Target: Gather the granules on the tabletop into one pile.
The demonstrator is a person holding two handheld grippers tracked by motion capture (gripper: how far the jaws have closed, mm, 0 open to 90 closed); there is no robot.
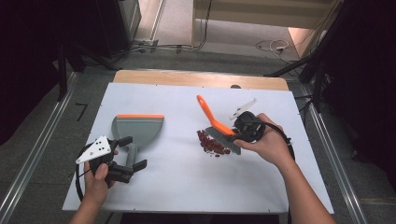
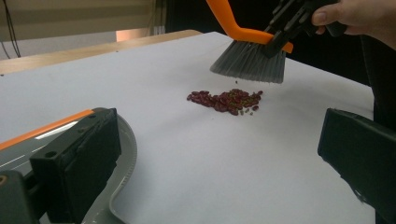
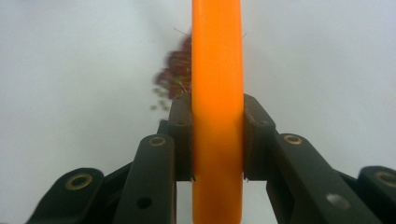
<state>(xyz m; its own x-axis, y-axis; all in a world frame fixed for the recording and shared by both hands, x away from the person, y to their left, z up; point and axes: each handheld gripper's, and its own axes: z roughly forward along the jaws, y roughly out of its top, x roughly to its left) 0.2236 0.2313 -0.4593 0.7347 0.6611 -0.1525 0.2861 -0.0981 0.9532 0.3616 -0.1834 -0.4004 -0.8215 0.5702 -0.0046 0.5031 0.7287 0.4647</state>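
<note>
A grey dustpan (image 1: 140,127) with an orange lip lies flat at the left of the white board (image 1: 187,182). My left gripper (image 1: 133,153) is open, its jaws standing either side of the pan's handle without pressing on it. From the left gripper view the pan's edge (image 2: 122,163) lies under the left jaw, and the left gripper (image 2: 219,158) faces the beans. A small heap of dark red beans (image 1: 212,143) (image 2: 226,100) lies mid-right. My right gripper (image 1: 238,133) (image 3: 217,140) is shut on the orange-backed brush (image 1: 210,116) (image 2: 250,60) (image 3: 217,70), whose grey bristles hang just above the heap.
A wooden strip (image 1: 201,78) runs along the board's far edge. Metal rails (image 1: 32,163) flank the table on both sides, and cables (image 1: 271,45) lie on the floor beyond. Bare board lies between pan and beans.
</note>
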